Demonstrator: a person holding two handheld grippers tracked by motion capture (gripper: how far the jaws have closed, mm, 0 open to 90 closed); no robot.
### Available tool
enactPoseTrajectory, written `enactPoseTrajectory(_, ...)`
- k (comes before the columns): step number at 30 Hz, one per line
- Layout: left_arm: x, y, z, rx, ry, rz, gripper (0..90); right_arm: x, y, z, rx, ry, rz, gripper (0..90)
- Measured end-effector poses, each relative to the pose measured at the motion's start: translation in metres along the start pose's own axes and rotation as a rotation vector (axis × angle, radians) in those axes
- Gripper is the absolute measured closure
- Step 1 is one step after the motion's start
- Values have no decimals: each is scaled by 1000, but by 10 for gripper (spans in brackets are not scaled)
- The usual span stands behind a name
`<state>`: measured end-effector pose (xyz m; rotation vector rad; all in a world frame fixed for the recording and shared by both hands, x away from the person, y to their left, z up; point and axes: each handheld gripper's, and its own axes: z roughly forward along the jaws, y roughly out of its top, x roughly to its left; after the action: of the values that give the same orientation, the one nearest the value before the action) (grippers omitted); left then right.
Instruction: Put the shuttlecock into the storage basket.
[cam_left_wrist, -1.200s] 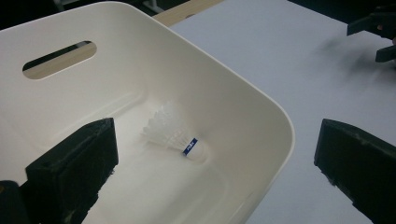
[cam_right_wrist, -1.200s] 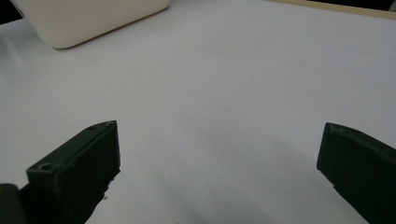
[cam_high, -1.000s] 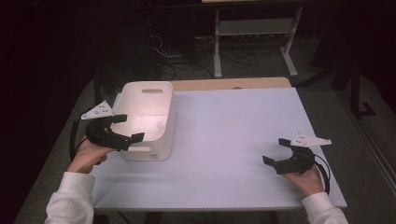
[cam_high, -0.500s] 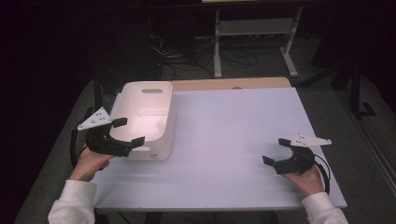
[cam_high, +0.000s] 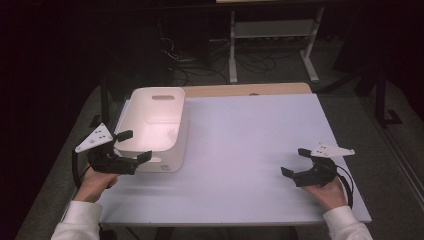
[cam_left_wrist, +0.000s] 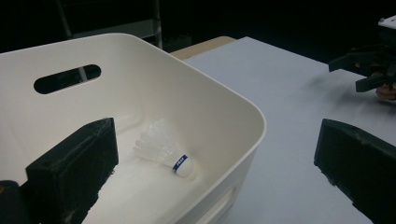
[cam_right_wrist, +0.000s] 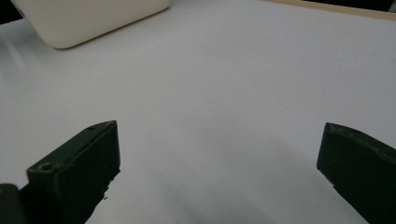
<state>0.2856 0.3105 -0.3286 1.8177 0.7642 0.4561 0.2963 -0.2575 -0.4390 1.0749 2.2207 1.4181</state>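
Observation:
A white plastic tub (cam_high: 156, 125) with handle slots stands at the table's left side. In the left gripper view a white shuttlecock (cam_left_wrist: 163, 151) with a blue band lies on the floor of the tub (cam_left_wrist: 224, 98). My left gripper (cam_high: 132, 145) hovers at the tub's near left corner, open and empty; in its own view (cam_left_wrist: 215, 161) one jaw hangs over the tub and the other outside it. My right gripper (cam_high: 297, 161) rests low near the table's front right, open with nothing between its jaws (cam_right_wrist: 217, 163).
The white tabletop (cam_high: 250, 145) spreads between the two grippers. Behind the table's wooden far edge stand a metal frame (cam_high: 272, 40) and loose cables on the dark floor. The right gripper (cam_left_wrist: 369, 67) also appears far off in the left gripper view.
My left gripper has drawn back toward the person and slightly left, away from above the tub. The right gripper has stayed in place.

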Motion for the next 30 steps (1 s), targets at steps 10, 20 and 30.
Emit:
enactPoseTrajectory(10, -8, -13, -2, -7, 10, 12, 0, 0, 0, 0, 1, -1, 1, 0)
enactPoseTrajectory(20, -12, -23, -5, -49, 15, 4, 0, 0, 0, 0, 1, -2, 1, 0)
enactPoseTrajectory(30, -12, -33, -7, -59, 22, -5, 0, 0, 0, 0, 0, -3, 3, 0)
